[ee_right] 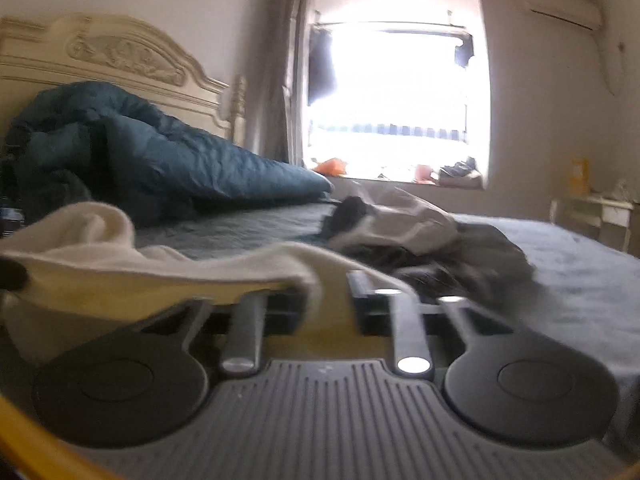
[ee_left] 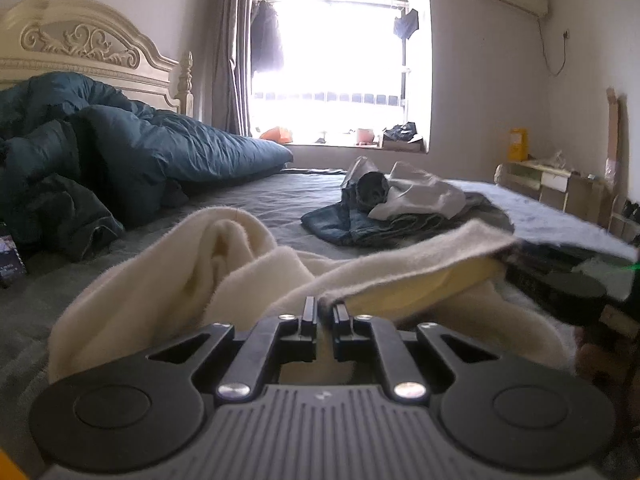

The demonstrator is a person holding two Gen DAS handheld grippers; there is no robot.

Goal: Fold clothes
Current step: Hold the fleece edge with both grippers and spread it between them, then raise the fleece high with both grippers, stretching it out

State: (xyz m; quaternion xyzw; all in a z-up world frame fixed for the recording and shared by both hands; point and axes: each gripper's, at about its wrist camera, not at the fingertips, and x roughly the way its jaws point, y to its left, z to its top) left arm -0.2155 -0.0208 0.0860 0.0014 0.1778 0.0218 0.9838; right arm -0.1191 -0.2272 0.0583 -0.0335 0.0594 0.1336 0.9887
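Cream fleece, a soft garment (ee_left: 240, 264), lies bunched on the grey bed (ee_left: 280, 200) directly ahead of me, one edge lifted and stretched between my two tools. My left hand-held gripper (ee_left: 324, 312) has its jaws nearly pressed together, pinching a corner of that raised edge. From there the fabric runs taut to the right, showing a pale yellow underside, to my right hand-held gripper (ee_left: 520, 256), seen dark and blurred at the frame's right side. In the right wrist view, the right hand-held gripper (ee_right: 332, 284) has cream cloth (ee_right: 160, 276) draped over its left finger and hanging down between the two; the picture is blurred, but the jaws read as closed on the fleece. Farther along the bed sits a heap of other clothes (ee_left: 384, 208): blue denim underneath, a white piece and something dark on top. A dark teal duvet (ee_left: 140, 152) is piled toward the carved cream headboard (ee_left: 88, 48). Behind the bed, a bright window (ee_left: 340, 60) washes out the far wall, with dark garments hanging at its frame.
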